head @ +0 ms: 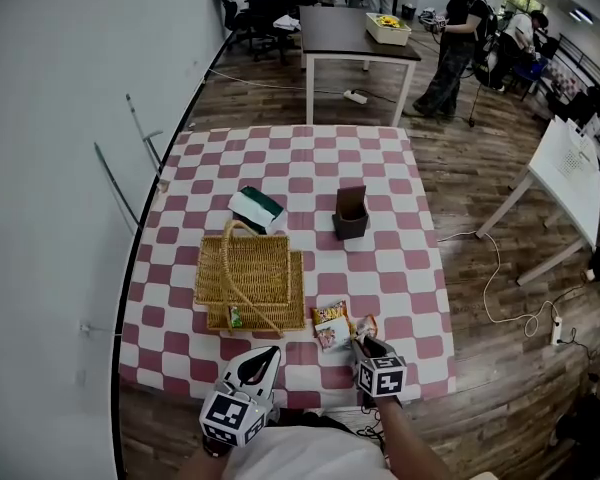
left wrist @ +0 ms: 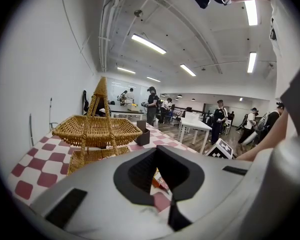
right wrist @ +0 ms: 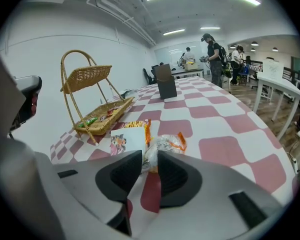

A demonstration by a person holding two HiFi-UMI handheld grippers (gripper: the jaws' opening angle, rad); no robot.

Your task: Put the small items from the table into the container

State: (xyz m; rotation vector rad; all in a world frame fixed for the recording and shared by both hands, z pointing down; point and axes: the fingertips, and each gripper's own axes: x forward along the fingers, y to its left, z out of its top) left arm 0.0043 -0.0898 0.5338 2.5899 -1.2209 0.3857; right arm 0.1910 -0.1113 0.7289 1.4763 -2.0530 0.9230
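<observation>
A wicker basket [head: 250, 268] with a tall handle stands left of centre on the checked table [head: 400, 268]; it shows in the right gripper view as the basket [right wrist: 97, 116] with small items in its tray. Beside it lie a yellow packet [right wrist: 132, 125], a white packet [right wrist: 126, 141] and a clear packet with orange print [right wrist: 167, 144]. My right gripper [right wrist: 150, 160] is shut on the near end of the clear packet [head: 365, 327]. My left gripper [left wrist: 157, 156] hangs open and empty at the table's near edge, below the basket [left wrist: 95, 129].
A dark brown open box [head: 350, 213] stands behind the packets, and a green and white pack [head: 257, 208] lies behind the basket. Several people and a dark table [head: 360, 33] are at the far end of the room. A white table [head: 570, 173] stands at the right.
</observation>
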